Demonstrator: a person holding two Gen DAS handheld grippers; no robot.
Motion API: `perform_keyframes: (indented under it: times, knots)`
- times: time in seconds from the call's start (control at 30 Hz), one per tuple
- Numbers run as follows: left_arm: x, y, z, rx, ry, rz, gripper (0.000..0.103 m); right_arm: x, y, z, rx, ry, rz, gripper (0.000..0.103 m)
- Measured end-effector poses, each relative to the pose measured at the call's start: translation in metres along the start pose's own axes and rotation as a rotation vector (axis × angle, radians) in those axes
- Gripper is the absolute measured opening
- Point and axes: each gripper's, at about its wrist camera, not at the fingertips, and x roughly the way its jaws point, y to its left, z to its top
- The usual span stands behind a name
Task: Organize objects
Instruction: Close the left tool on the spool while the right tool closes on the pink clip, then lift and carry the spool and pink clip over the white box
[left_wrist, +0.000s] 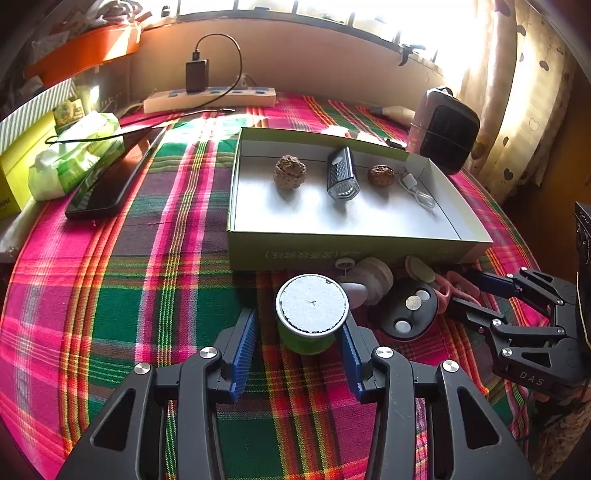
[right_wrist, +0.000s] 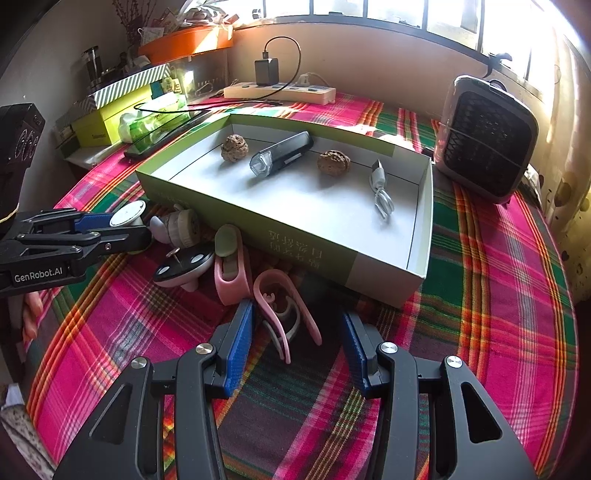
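Left tongs (left_wrist: 299, 332) are straddling a little green container with a white top (left_wrist: 311, 312). The right blue pad looks like it's touching the side, but there's still a visible gap at the left pad, so I'd call them spread around it, not pinching yet. Right tongs (right_wrist: 297, 332) are spread too, hanging over the pink clip thing (right_wrist: 284, 314) lying on the plaid cloth of the table (right_wrist: 480, 295), nothing gripped.

Just past both tongs sits the shallow green box (left_wrist: 351, 251), and it's already got two walnuts (left_wrist: 289, 171), a small flashlight (left_wrist: 341, 179) and a coiled white cable (left_wrist: 419, 190) inside. The leftovers are bunched between the tongs and the box's near wall: the green container, a round black case with button cells (left_wrist: 410, 314), a pink holder, some pale knob-looking piece (can't really tell what that is).

So my read: mid-sort, each hand lined up on its next item. Next move would be closing the left tongs squarely on the container below its rim, lifting it clear of the box wall, then dropping it in the free space up front.
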Motion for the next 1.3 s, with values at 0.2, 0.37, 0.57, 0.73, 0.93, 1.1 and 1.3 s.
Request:
perform_keyframes:
  times: [0.2,0.37,0.57,0.73,0.93,1.1,1.3]
  knots:
    - [0.0,0.002,0.001,-0.011,-0.007,-0.002,0.04,-0.001,0.002,-0.001,-0.003,-0.005,0.005,0.036]
    - [0.0,0.004,0.001,-0.023,-0.012,0.005,0.034,-0.003,0.003,-0.002,0.001,-0.007,0.003,0.031]
    - [-0.001,0.009,0.001,-0.041,-0.015,0.0,0.029,-0.004,0.004,-0.003,0.007,-0.007,0.001,0.03]
    - [-0.003,0.009,0.0,-0.043,-0.022,0.002,0.027,-0.005,0.004,-0.004,0.011,-0.008,0.003,0.03]
    - [-0.003,0.009,0.0,-0.037,-0.029,0.013,0.026,-0.006,0.006,-0.005,0.011,-0.008,0.002,0.03]
    - [-0.005,0.011,-0.002,-0.045,-0.037,0.012,0.025,-0.006,0.006,-0.006,0.014,-0.008,0.002,0.03]
    - [-0.006,0.01,-0.002,-0.039,-0.039,0.014,0.025,-0.007,0.007,-0.006,0.015,-0.009,0.003,0.03]
